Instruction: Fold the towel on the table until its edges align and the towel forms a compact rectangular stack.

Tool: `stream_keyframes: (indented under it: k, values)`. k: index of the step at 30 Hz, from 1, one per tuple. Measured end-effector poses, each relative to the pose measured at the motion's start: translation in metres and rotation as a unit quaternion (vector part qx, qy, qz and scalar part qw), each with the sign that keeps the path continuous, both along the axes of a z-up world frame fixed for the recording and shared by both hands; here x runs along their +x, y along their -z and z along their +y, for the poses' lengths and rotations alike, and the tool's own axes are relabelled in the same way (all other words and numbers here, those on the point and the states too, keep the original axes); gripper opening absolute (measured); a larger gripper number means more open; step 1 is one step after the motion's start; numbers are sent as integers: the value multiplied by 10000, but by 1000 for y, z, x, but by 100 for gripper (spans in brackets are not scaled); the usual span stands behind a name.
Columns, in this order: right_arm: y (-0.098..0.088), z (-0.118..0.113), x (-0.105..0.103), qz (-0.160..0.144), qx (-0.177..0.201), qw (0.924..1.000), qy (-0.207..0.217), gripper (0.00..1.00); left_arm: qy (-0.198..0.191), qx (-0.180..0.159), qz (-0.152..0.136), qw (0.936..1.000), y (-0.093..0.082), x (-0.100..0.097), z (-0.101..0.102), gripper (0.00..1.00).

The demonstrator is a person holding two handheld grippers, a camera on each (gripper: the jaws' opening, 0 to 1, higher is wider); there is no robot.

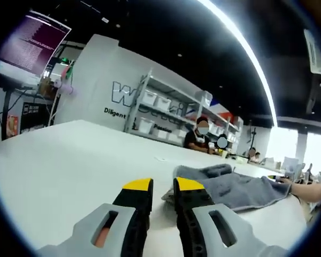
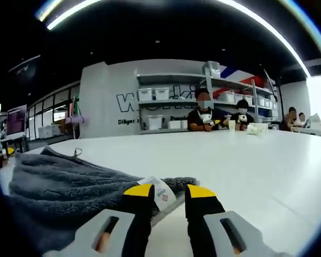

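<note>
The grey towel (image 2: 69, 182) lies rumpled on the white desk (image 1: 69, 166). Both the left gripper (image 1: 163, 187) and the right gripper (image 2: 168, 191) have narrow jaws at its edge, apparently holding nothing; we risk pinching only the label (image 2: 161, 193)

grey towel (image 2: 64, 182), white table (image 1: 59, 160), yellow-tipped gripper (image 2: 169, 191)

One grey towel (image 2: 64, 184) lies on one white counter (image 2: 246, 160), bearing one white tag (image 2: 161, 193). Two grippers: the left (image 1: 163, 187) and the right (image 2: 168, 193), each with two yellow-tipped fingers (image 2: 200, 191). One shelf rack (image 2: 176, 101) stands behind. One monitor (image 1: 35, 40) hangs up left.
</note>
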State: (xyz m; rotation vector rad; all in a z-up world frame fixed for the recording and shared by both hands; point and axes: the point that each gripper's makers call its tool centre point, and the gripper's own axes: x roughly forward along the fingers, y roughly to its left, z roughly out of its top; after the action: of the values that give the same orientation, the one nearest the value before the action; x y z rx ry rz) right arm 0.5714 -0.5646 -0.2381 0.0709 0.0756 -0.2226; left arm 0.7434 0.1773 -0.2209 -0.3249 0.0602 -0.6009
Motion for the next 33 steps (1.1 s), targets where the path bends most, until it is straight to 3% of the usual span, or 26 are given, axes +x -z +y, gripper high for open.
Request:
stream_keyframes:
  k: [8, 14, 18, 23, 28, 33]
  values:
    - [-11, 28, -7, -420, 44, 9976, -545, 27, 237, -771, -58, 9967, -13, -3, -3, 25]
    - [-13, 61, -16, -567, 85, 9934, -995, 31, 477, -992, -149, 9938, -17, -6, -11, 32]
    - [-15, 91, -22, -658, 153, 9865, -1494, 36, 636, -913, -506, 9925, -25, -12, -20, 36]
    - [-16, 126, -31, -712, 314, 9772, -1976, 44, 807, -823, -656, 9912, -28, -17, -29, 47]
    - [-18, 155, -40, -776, 298, 9693, -2316, 53, 982, -541, -712, 9911, -25, -20, -39, 66]
    - [-24, 176, -48, -936, 283, 9659, -2396, 74, 1177, -141, -735, 9902, -19, -23, -51, 83]
